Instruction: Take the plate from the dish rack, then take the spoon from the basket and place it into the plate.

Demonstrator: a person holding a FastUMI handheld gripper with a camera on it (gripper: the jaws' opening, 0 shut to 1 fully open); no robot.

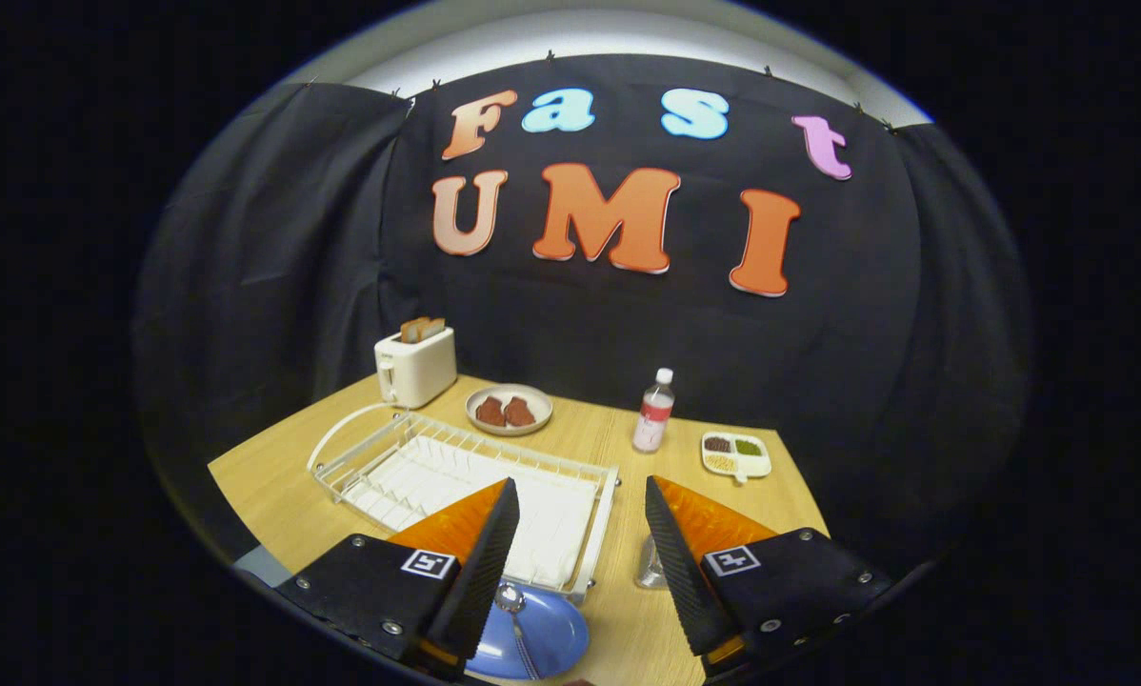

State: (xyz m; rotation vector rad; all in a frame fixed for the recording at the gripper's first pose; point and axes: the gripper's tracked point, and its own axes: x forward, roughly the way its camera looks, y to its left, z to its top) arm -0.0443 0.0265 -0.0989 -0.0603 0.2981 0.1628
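A blue plate lies on the wooden table just below the near corner of the white wire dish rack. A metal spoon rests in the plate, bowl end toward the rack. My gripper hovers above the table, open, with nothing between its fingers. The left finger partly covers the plate. A small metal basket peeks out beside the right finger, mostly hidden.
Beyond the rack stand a cream toaster with toast, a plate with two brown pieces, a plastic bottle and a divided dish of grains. Black cloth walls close the back and sides.
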